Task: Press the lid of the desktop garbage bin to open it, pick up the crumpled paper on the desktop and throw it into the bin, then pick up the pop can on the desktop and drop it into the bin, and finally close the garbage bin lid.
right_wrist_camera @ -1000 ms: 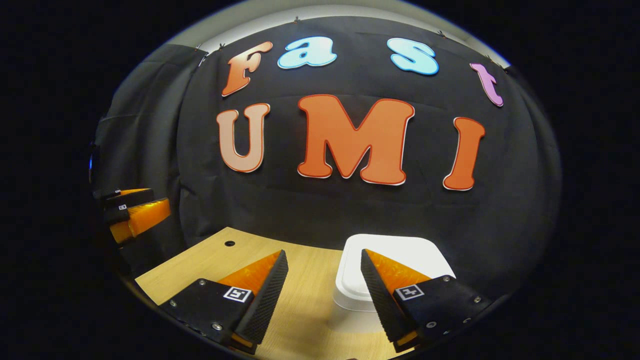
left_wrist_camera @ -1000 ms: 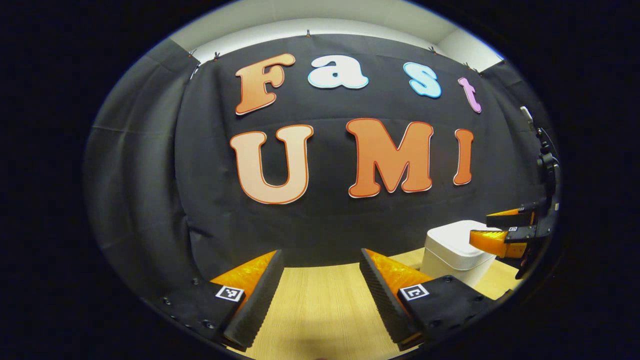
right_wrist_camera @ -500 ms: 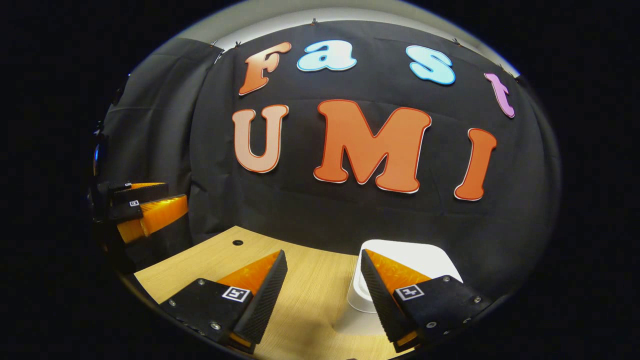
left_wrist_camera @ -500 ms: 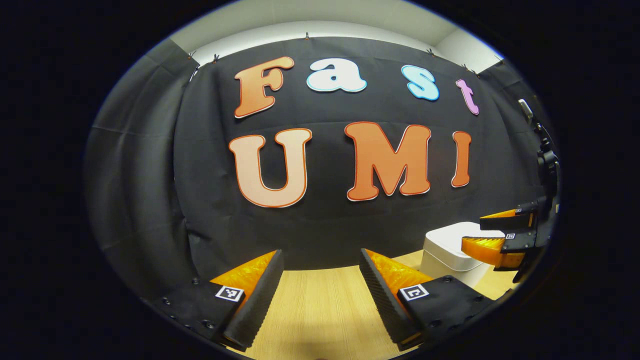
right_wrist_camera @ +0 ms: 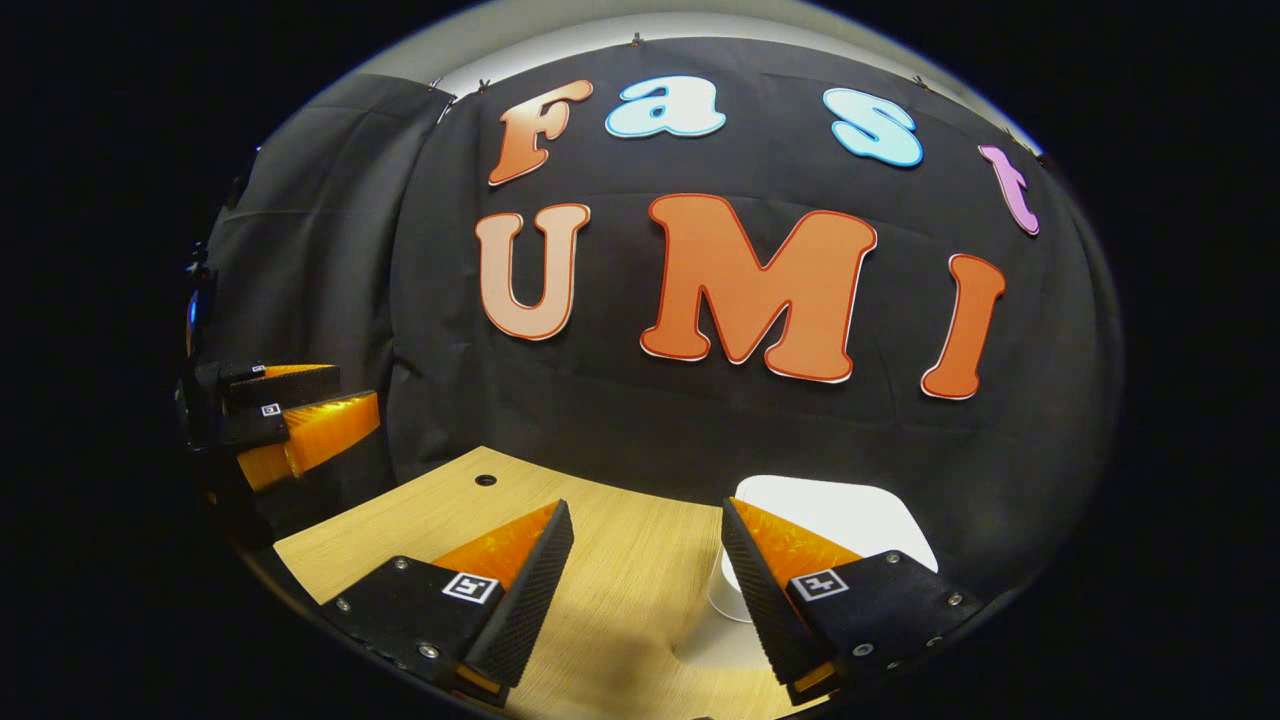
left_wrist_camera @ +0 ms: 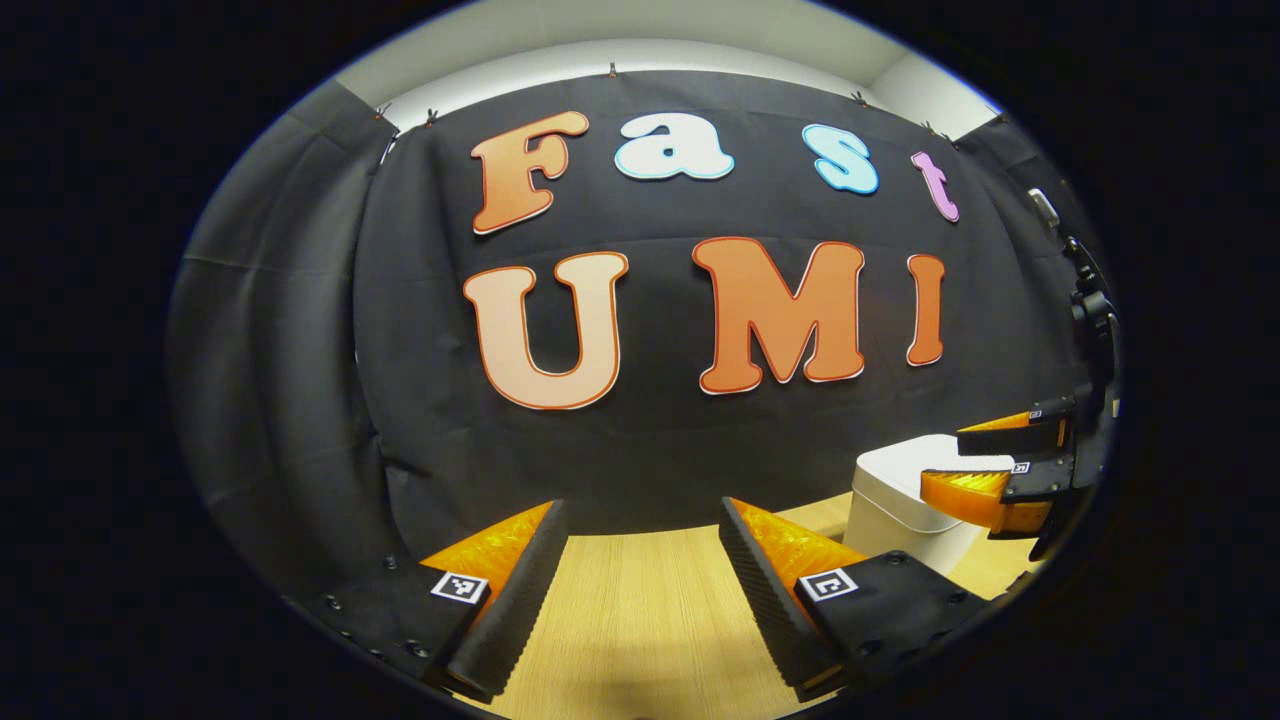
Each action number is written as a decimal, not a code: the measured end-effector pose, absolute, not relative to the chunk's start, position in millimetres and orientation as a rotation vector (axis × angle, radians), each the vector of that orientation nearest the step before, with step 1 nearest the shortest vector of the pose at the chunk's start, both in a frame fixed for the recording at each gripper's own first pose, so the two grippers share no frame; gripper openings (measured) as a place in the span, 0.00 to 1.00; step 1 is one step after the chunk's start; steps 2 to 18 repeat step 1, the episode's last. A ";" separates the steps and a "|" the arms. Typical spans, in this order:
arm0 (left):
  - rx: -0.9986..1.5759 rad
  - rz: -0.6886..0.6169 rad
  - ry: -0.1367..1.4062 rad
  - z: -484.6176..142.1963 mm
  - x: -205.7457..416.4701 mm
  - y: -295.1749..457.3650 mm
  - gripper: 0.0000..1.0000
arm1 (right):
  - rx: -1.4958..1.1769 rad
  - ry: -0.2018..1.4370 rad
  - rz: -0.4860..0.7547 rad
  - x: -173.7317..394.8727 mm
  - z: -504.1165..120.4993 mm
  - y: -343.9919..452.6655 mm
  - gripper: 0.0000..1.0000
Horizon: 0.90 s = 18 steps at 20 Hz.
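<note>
Right gripper view: right gripper (right_wrist_camera: 640,590) wide, empty, above desk (right_wrist_camera: 620,580); white bin (right_wrist_camera: 850,510) lid closed, 4 o'clock. Left gripper (left_wrist_camera: 635,590) wide, empty.

A pale wooden desk (right_wrist_camera: 620,570) runs up to the black cloth wall (right_wrist_camera: 700,430) at its far edge; a small round hole (right_wrist_camera: 486,480) sits near its far left corner

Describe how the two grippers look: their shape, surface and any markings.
The left gripper and the right gripper look alike. Each has two wedge-shaped fingers that taper to a point, with ribbed inner pads. Each finger sits on a black plate fixed with small screws, and each plate carries a small square black-and-white marker. In the left gripper view, the right gripper's body is black, with a thin part rising above it.
</note>
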<state>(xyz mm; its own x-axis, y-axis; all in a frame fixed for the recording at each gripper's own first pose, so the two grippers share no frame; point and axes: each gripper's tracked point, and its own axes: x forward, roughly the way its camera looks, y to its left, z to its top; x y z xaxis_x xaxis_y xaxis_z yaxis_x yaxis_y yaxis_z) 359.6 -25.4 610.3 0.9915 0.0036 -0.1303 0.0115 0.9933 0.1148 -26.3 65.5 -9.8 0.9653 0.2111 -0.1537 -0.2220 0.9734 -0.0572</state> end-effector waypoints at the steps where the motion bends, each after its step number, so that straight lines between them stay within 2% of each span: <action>1: 0.115 -0.003 0.132 610.0 359.3 -25.3 0.97 | -0.075 0.154 0.219 -25.7 -11.2 65.1 0.90; 18: 0.115 -0.003 0.132 610.0 359.3 -25.3 0.97 | -0.075 0.154 0.219 -25.7 -11.2 65.1 0.90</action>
